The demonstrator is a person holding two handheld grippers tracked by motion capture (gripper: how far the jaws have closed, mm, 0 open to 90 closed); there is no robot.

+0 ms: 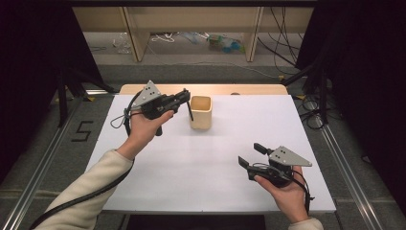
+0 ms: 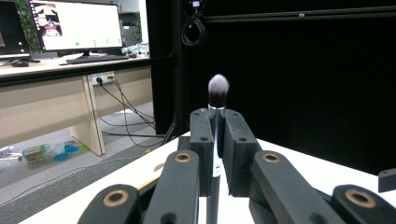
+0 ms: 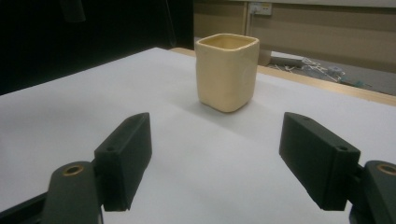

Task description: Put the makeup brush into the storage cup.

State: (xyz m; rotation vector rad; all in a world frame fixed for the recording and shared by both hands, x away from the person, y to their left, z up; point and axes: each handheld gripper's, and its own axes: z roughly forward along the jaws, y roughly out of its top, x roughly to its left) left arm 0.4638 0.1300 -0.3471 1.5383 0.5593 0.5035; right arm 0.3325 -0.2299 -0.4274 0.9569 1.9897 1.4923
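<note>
The left tool (image 1: pixel 184 98) clenches a makeup brush (image 2: pixel 218 91) just beside the cream cup (image 1: pixel 200 112) on the white surface (image 1: pixel 215 158). The person should centre the handle over the opening, then lower it straight. The right tool (image 1: pixel 250 154) waits released, near.

High view looks forward and down over the white table (image 1: pixel 215 158) from the person's side. Left gripper view rides close behind its jaws, facing level toward a desk (image 2: pixel 56 65). Right gripper view sits low, facing the cup (image 3: pixel 227 72) ahead, which the high view shares (image 1: pixel 200 112).
</note>
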